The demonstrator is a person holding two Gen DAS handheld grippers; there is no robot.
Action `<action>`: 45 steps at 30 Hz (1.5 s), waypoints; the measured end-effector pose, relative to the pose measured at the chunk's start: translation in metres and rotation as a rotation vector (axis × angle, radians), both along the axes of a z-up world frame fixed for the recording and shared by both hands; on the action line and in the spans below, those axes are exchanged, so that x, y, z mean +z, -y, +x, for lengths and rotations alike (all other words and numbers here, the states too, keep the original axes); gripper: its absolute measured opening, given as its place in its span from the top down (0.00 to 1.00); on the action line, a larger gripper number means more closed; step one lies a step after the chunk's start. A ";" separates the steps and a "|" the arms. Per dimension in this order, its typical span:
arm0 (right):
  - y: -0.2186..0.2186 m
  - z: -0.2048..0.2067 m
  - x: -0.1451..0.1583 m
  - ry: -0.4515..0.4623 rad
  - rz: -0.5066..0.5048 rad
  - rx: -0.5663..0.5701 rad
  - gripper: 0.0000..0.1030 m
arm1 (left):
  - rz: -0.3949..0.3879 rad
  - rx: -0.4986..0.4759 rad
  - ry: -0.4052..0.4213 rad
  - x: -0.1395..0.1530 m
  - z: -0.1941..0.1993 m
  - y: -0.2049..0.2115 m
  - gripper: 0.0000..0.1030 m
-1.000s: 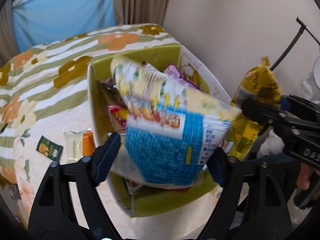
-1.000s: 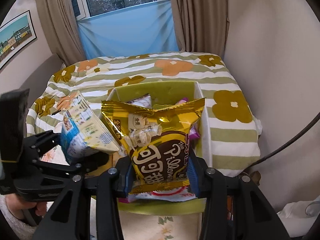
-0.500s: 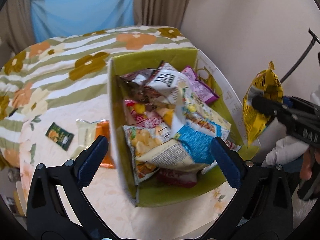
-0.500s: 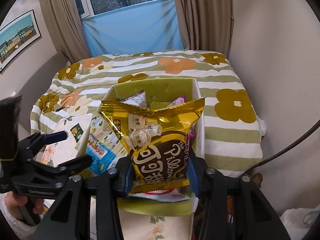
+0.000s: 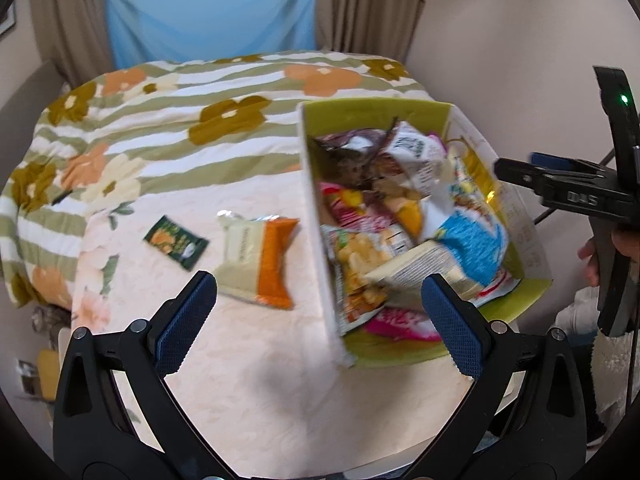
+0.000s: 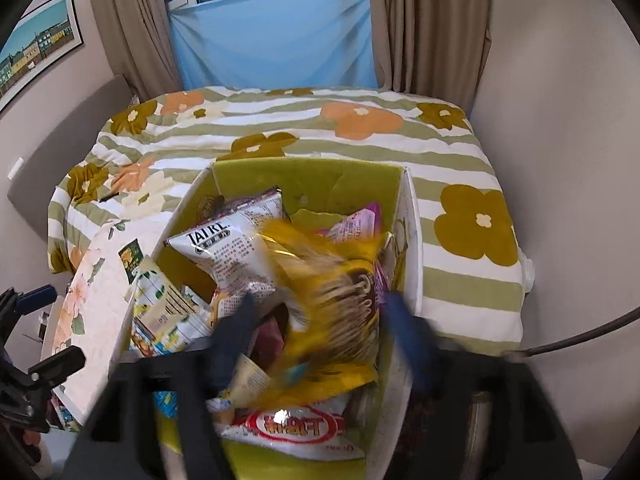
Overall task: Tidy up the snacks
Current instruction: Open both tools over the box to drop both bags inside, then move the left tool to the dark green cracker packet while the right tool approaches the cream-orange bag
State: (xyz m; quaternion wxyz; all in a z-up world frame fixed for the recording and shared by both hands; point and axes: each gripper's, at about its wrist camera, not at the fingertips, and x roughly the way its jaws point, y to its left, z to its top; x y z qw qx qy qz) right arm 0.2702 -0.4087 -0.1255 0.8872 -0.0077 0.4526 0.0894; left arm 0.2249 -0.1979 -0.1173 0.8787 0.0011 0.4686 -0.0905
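Note:
A green-lined box [image 5: 316, 216] stands on the table, packed with several snack bags. The blue and white bag [image 5: 472, 240] lies inside it. My left gripper [image 5: 316, 300] hangs open over the box's left wall with nothing between its fingers. A small dark green packet [image 5: 176, 242] and a cream and orange pack [image 5: 260, 260] lie on the cloth to its left. In the right wrist view my right gripper [image 6: 320, 320] is over the box [image 6: 312, 176] with its jaws opening. The gold bag [image 6: 340, 280] is blurred between them, free of the pads and dropping onto the pile.
The table wears a pale floral cloth [image 5: 240, 380]. Behind it is a bed with a striped flower blanket [image 6: 360, 120]. A wall runs close on the right, with a dark cable [image 6: 580, 336] across it. The right gripper [image 5: 518, 163] reaches in beside the box's right wall.
My left gripper let the blue and white bag fall into the box and swung left. My right gripper sank toward the box and let go of the gold bag.

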 end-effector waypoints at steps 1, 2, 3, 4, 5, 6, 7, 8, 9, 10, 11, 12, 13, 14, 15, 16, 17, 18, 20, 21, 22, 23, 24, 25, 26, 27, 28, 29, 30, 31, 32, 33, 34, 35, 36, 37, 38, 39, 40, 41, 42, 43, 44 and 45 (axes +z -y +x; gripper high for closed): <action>0.000 -0.002 0.000 0.011 0.008 0.002 0.04 | -0.003 0.007 -0.002 0.000 -0.001 -0.003 0.02; 0.001 -0.004 0.000 0.021 0.015 0.003 0.01 | -0.009 0.019 -0.007 -0.001 -0.004 -0.010 0.02; 0.001 -0.008 0.000 0.032 0.021 0.000 0.01 | -0.013 0.025 -0.009 -0.002 -0.006 -0.015 0.02; 0.001 -0.010 0.000 0.036 0.023 -0.003 0.01 | -0.017 0.034 -0.011 -0.002 -0.008 -0.020 0.02; 0.002 -0.016 0.000 0.045 0.030 -0.008 0.01 | -0.018 0.039 -0.011 -0.003 -0.009 -0.023 0.02; 0.004 -0.017 0.001 0.050 0.036 -0.010 0.01 | -0.020 0.045 -0.011 -0.003 -0.012 -0.028 0.02; 0.004 -0.021 0.001 0.053 0.041 -0.014 0.01 | -0.023 0.049 -0.012 -0.002 -0.013 -0.031 0.02; 0.004 -0.025 0.002 0.054 0.046 -0.019 0.01 | -0.034 0.055 -0.014 -0.002 -0.015 -0.038 0.02; 0.002 -0.031 0.005 0.056 0.051 -0.026 0.01 | -0.042 0.062 -0.012 -0.002 -0.018 -0.044 0.02; 0.000 -0.034 0.008 0.057 0.049 -0.026 0.01 | -0.046 0.067 -0.010 -0.002 -0.019 -0.048 0.02; -0.003 -0.040 0.014 0.065 0.041 -0.021 0.01 | -0.051 0.075 -0.011 -0.001 -0.020 -0.054 0.02; -0.007 -0.043 0.018 0.074 0.036 -0.018 0.01 | -0.052 0.089 -0.012 -0.001 -0.021 -0.063 0.02; -0.013 -0.049 0.027 0.089 0.029 -0.012 0.01 | -0.053 0.095 -0.012 -0.001 -0.022 -0.067 0.02; -0.016 -0.051 0.030 0.093 0.029 -0.009 0.01 | -0.054 0.106 -0.011 0.000 -0.023 -0.076 0.02; -0.022 -0.055 0.036 0.104 0.033 -0.006 0.01 | -0.055 0.111 -0.010 0.001 -0.023 -0.083 0.02; -0.029 -0.060 0.043 0.122 0.046 0.000 0.01 | -0.056 0.116 -0.010 0.001 -0.023 -0.089 0.02; -0.035 -0.063 0.047 0.136 0.060 0.008 0.01 | -0.058 0.125 -0.010 0.002 -0.022 -0.098 0.02; -0.044 -0.067 0.053 0.153 0.081 0.020 0.01 | -0.060 0.129 -0.009 0.002 -0.022 -0.104 0.02; -0.057 -0.069 0.059 0.162 0.096 0.027 0.01 | -0.066 0.136 -0.007 0.003 -0.019 -0.118 0.02; -0.068 -0.070 0.061 0.163 0.098 0.036 0.01 | -0.069 0.138 -0.008 0.003 -0.016 -0.126 0.02; -0.076 -0.069 0.062 0.167 0.097 0.041 0.01 | -0.071 0.138 -0.010 0.003 -0.013 -0.132 0.02; -0.087 -0.070 0.063 0.179 0.097 0.044 0.01 | -0.072 0.138 -0.010 0.004 -0.009 -0.141 0.02; -0.093 -0.070 0.062 0.188 0.098 0.046 0.01 | -0.071 0.138 -0.011 0.004 -0.006 -0.147 0.02; -0.102 -0.069 0.062 0.196 0.101 0.048 0.01 | -0.071 0.137 -0.013 0.005 -0.003 -0.151 0.02; -0.113 -0.068 0.060 0.197 0.108 0.053 0.01 | -0.070 0.134 -0.015 0.004 0.003 -0.160 0.02; -0.126 -0.065 0.057 0.191 0.119 0.057 0.01 | -0.067 0.132 -0.017 0.004 0.006 -0.164 0.02; -0.134 -0.064 0.055 0.187 0.128 0.057 0.01 | -0.061 0.130 -0.021 0.002 0.011 -0.171 0.02; -0.143 -0.061 0.052 0.181 0.136 0.058 0.01 | -0.060 0.128 -0.025 0.001 0.013 -0.175 0.02; -0.153 -0.059 0.050 0.177 0.139 0.059 0.01 | -0.062 0.126 -0.032 -0.001 0.019 -0.183 0.02; -0.165 -0.057 0.046 0.175 0.132 0.055 0.01 | -0.065 0.124 -0.039 -0.003 0.022 -0.189 0.02; -0.178 -0.055 0.042 0.171 0.126 0.047 0.01 | -0.070 0.121 -0.049 -0.006 0.027 -0.195 0.02; -0.186 -0.053 0.039 0.165 0.130 0.047 0.01 | -0.073 0.117 -0.060 -0.010 0.033 -0.203 0.02; -0.194 -0.051 0.036 0.159 0.135 0.045 0.01 | -0.072 0.116 -0.067 -0.012 0.037 -0.209 0.02; -0.206 -0.047 0.030 0.148 0.143 0.036 0.01 | -0.072 0.114 -0.072 -0.014 0.040 -0.213 0.02; -0.210 -0.046 0.027 0.142 0.146 0.032 0.01 | -0.073 0.111 -0.082 -0.018 0.046 -0.221 0.02; -0.219 -0.043 0.023 0.131 0.152 0.020 0.01 | -0.076 0.108 -0.087 -0.021 0.051 -0.228 0.02; -0.228 -0.039 0.017 0.119 0.162 0.006 0.01 | -0.078 0.106 -0.095 -0.024 0.056 -0.233 0.02; -0.231 -0.038 0.014 0.111 0.169 -0.002 0.01 | -0.079 0.104 -0.101 -0.028 0.061 -0.238 0.02; -0.237 -0.035 0.009 0.100 0.176 -0.016 0.01 | -0.081 0.102 -0.106 -0.031 0.065 -0.243 0.02; -0.245 -0.030 0.002 0.088 0.173 -0.043 0.01 | -0.084 0.098 -0.111 -0.035 0.072 -0.248 0.02; -0.248 -0.026 -0.002 0.080 0.169 -0.065 0.01 | -0.087 0.095 -0.117 -0.040 0.080 -0.254 0.02; -0.252 -0.024 -0.008 0.072 0.165 -0.092 0.01 | -0.091 0.092 -0.123 -0.045 0.086 -0.257 0.02; -0.254 -0.022 -0.012 0.068 0.161 -0.109 0.01 | -0.100 0.087 -0.133 -0.053 0.096 -0.260 0.02; -0.259 -0.019 -0.019 0.063 0.151 -0.146 0.01 | -0.105 0.083 -0.138 -0.059 0.103 -0.262 0.02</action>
